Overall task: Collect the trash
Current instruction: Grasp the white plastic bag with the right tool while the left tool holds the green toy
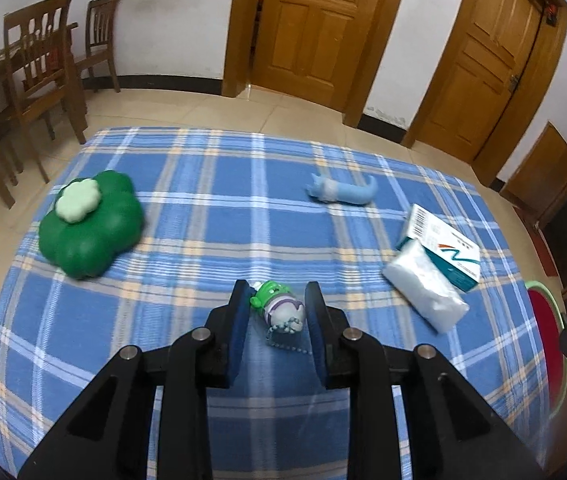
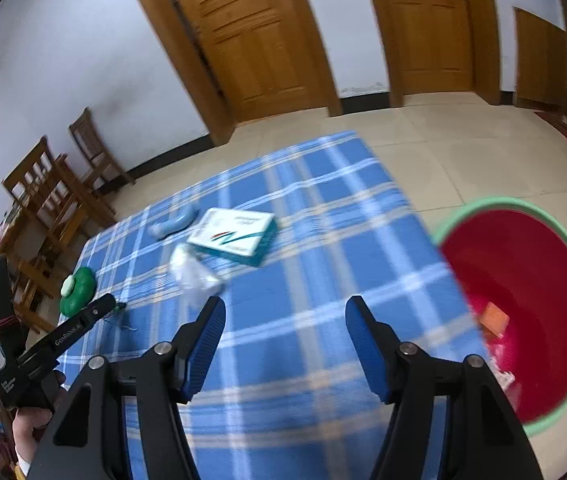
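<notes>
A: Your left gripper [image 1: 279, 304] is pinching the little green-headed keychain figure [image 1: 281, 307]; its bead chain is trailing down between the pads.

B: And your right gripper [image 2: 285, 322] is hanging spread and empty, with the red bin [image 2: 523, 276] sitting right, its rim cut off by the tablecloth [image 2: 303, 240].

A: The bin's contents are blurring. The tissue pack [image 1: 425, 286] is lying beside the box [image 1: 443, 246].

1. The left gripper [image 1: 277, 304] pointed steeply down, its jaws pinching a small toy keychain [image 1: 281, 308].
2. The right gripper [image 2: 285, 322] pointed down too, jaws apart and empty.
3. A hand [image 2: 29, 420] gripped the left gripper's handle.
</notes>
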The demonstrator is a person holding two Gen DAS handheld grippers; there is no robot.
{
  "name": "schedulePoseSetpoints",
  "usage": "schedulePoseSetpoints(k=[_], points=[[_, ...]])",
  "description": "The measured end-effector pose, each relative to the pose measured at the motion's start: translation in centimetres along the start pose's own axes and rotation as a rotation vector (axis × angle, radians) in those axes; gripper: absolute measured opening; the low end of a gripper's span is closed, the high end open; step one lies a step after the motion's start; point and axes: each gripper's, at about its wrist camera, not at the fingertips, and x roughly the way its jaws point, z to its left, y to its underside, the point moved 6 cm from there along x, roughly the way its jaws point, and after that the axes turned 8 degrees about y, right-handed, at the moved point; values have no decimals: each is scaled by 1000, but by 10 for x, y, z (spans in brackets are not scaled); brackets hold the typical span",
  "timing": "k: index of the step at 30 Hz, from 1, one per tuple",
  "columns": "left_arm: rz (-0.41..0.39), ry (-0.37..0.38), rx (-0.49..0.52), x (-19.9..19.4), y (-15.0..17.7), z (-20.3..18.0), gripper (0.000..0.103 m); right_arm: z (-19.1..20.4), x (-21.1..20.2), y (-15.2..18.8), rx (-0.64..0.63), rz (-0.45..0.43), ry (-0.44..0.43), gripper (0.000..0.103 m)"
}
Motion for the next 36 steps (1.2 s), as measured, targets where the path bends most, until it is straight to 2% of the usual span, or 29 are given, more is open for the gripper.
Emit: schedulePoseSetpoints(k=[11, 22, 24, 26, 31, 36], points=[[-15, 44, -51, -2, 5, 22, 28, 70, 48, -2, -153, 26, -38, 65], [-26, 71, -87, -4, 8, 30, 28, 97, 82, -1, -245, 44, -35, 65], [-26, 71, -87, -3, 8, 29, 28, 98, 84, -1, -248, 41, -31, 61], [-26, 72, -88, -3, 8, 29, 28, 99, 84, 0, -259, 29, -17, 49], [-26, 73, -90, -3, 8, 29, 28, 99, 83, 2, -277, 18, -11, 43], [-28, 77, -92, -4, 8, 29, 28, 95, 75, 6, -247, 27, -44, 42]])
